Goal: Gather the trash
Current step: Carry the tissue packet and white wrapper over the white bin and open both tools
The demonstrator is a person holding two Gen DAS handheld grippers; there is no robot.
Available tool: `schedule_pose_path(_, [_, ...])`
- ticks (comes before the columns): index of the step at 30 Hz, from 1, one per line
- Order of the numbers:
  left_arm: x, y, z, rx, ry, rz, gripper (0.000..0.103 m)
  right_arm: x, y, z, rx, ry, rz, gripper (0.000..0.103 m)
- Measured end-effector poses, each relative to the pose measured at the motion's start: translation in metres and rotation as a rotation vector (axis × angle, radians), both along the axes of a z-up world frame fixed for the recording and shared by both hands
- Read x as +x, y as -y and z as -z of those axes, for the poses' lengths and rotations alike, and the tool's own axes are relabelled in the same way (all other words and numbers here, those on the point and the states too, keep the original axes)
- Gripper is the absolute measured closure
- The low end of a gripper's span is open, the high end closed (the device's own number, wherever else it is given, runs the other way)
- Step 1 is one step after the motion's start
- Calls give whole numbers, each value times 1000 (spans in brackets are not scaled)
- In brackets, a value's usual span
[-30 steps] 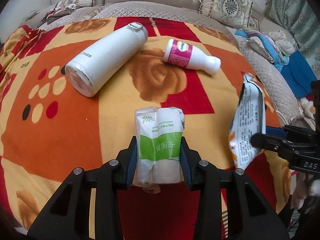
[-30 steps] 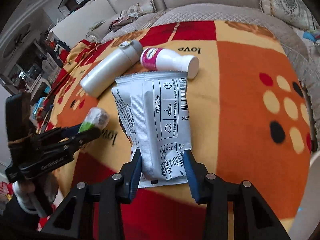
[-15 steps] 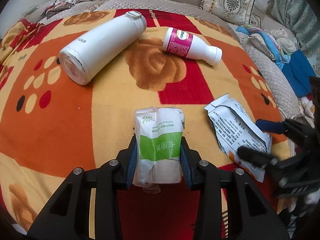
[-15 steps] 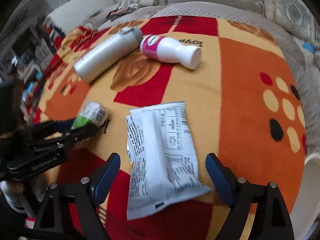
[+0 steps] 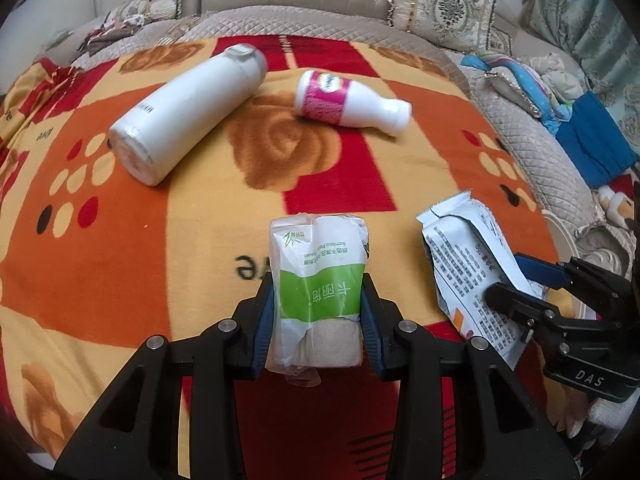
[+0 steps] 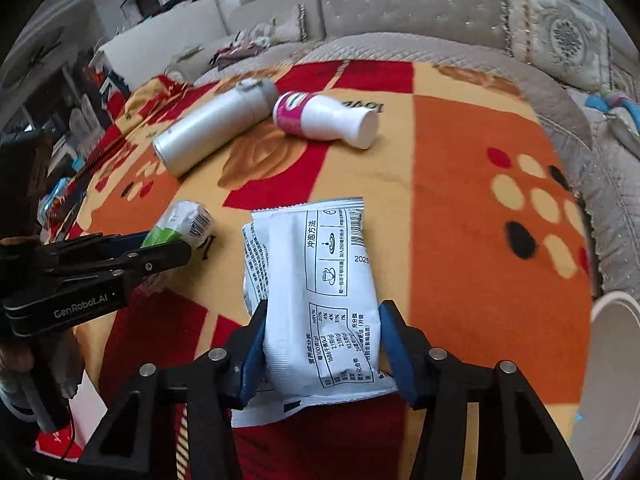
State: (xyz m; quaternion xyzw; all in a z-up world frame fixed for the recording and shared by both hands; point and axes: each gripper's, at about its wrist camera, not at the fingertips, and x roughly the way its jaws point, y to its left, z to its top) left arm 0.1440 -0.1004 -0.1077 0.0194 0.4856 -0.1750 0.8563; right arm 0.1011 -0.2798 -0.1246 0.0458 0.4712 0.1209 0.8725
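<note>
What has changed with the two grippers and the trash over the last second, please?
The right gripper let the white sachet drop flat onto the blanket; its jaws spread wide and are now closing around it again. The left gripper kept its grip on the green tissue pack throughout. The white flask and the pink-labelled bottle lie where they were.

Count on the blanket [image 5: 120, 264]: 2 bottles, 1 big white flask [image 5: 188, 114] and 1 small pink-label bottle [image 5: 348, 103], both lying near the far edge. 1 tissue pack [image 5: 318, 280], 1 silver sachet [image 6: 316, 292], both near the front edge. 2 grippers in view.
</note>
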Motion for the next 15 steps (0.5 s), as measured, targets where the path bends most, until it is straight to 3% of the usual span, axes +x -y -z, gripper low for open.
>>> schedule_pose_path(15, [-38, 92, -11, 1, 21, 159, 66, -62, 82, -19, 59, 52, 176, 51])
